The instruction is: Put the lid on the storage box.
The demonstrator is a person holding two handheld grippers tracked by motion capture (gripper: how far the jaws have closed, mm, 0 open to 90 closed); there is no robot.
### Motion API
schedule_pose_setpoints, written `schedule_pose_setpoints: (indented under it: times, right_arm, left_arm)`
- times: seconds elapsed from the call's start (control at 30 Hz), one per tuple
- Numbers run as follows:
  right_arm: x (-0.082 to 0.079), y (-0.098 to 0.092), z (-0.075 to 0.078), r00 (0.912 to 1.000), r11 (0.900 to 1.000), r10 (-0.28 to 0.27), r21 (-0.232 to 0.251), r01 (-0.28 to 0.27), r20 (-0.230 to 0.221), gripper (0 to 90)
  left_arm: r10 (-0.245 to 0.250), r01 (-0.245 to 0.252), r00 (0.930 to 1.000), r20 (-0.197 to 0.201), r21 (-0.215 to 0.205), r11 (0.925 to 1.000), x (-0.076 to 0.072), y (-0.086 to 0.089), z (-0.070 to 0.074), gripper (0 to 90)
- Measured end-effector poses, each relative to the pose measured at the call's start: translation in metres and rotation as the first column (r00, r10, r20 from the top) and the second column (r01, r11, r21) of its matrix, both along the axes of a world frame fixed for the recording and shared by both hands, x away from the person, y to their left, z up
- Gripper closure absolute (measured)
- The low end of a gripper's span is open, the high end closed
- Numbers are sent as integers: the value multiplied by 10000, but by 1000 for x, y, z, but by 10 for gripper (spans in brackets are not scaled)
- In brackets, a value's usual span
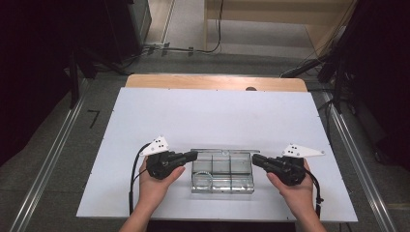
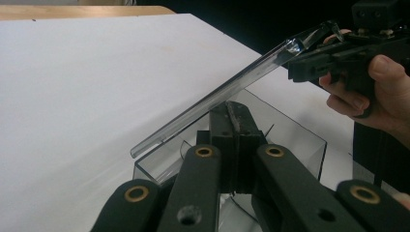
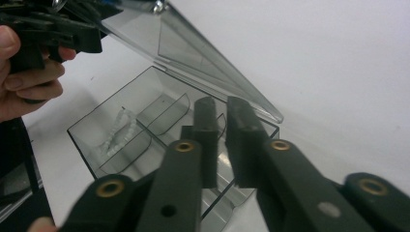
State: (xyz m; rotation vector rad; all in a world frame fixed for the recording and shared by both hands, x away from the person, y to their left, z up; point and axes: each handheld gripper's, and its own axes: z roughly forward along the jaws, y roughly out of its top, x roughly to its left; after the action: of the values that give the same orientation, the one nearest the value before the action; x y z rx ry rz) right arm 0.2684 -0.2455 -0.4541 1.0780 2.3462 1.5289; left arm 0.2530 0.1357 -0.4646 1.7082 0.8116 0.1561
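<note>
My left gripper [image 1: 192, 155] fingers clenched on the clear box [image 1: 222, 172] wall, right gripper [image 3: 222, 104] fingers nearly clenched at its opposite edge, lid [image 2: 217, 96] tilted open, white surface [image 1: 212, 116]

No legible text or labels.

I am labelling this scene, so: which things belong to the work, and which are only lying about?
In use: clear box, its raised lid, left hand-held gripper, right hand-held gripper.
Lying about: floor cables, wooden frame behind the table.
</note>
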Motion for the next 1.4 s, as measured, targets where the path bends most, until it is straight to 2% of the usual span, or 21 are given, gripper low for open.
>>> schedule_pose_setpoints:
  times: [0.13,0.43,0.73,1.4]
  right_arm:
    - [-1,-2,0,9998,9999,-115,126,113,180,880]
    - [-8,-1,-2,9982,9992,349,181,-358,497,881]
    - [-13,0,-5,9977,9989,428,176,-438,518,881]
    - [-36,-5,-13,9969,9978,654,46,-657,426,881]
  left_arm:
    - [-10,10,10000,53,106,9999,-3,-1,0,900]
    - [-120,118,9998,134,143,9998,-12,-1,0,900]
    - [-182,183,9997,143,-7,9998,-22,3,-2,900]
    - [-375,377,9993,-78,259,9990,-40,7,-11,900]
